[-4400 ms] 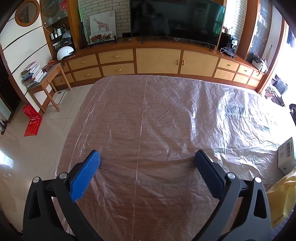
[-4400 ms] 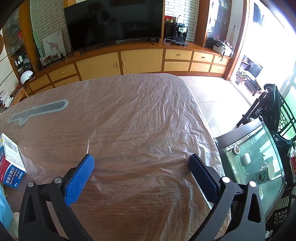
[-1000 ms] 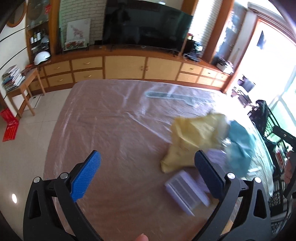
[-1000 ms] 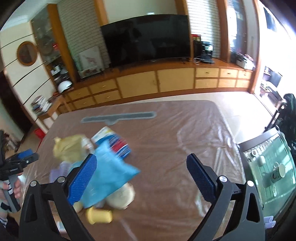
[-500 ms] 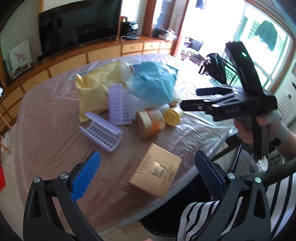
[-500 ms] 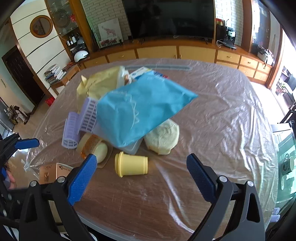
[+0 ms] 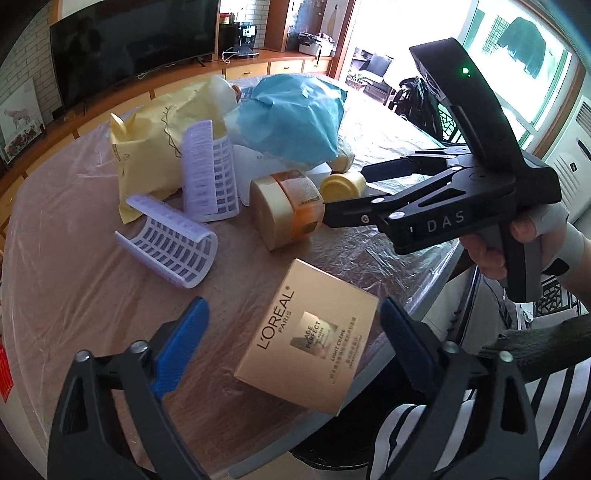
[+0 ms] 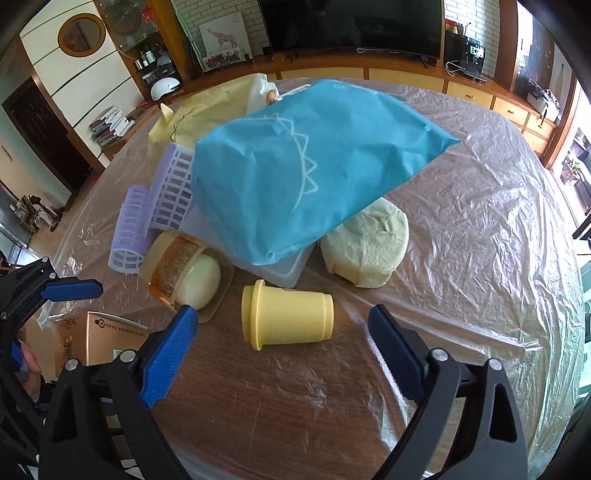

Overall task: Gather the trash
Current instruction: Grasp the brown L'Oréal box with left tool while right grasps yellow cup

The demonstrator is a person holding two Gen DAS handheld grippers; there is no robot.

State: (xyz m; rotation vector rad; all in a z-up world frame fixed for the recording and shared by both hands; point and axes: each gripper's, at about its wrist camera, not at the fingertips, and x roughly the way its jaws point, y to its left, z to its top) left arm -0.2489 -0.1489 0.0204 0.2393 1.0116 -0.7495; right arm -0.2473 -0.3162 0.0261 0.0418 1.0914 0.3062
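Observation:
A pile of trash lies on the plastic-covered table (image 8: 498, 206). My left gripper (image 7: 291, 343) is open, its fingers straddling a gold L'Oreal box (image 7: 310, 341) at the table's near edge. My right gripper (image 8: 280, 339) is open, its fingers either side of a yellow cup (image 8: 286, 319) lying on its side. The right gripper also shows in the left wrist view (image 7: 354, 192), close to an amber jar (image 7: 284, 210). Behind lie a blue bag (image 8: 306, 162), a yellow bag (image 7: 155, 144), two lilac grids (image 7: 170, 245) and a crumpled cream wad (image 8: 365, 247).
A clear lidded container (image 8: 273, 266) sits under the blue bag. A dark bin (image 7: 325, 448) stands below the table edge by my striped shirt. A TV (image 8: 351, 22) and wooden cabinets (image 8: 406, 79) line the far wall. A glass side table is at the right.
Both grippers have swung from bare table to the trash pile and moved closer. The left one now frames the gold box, the right one the yellow cup.

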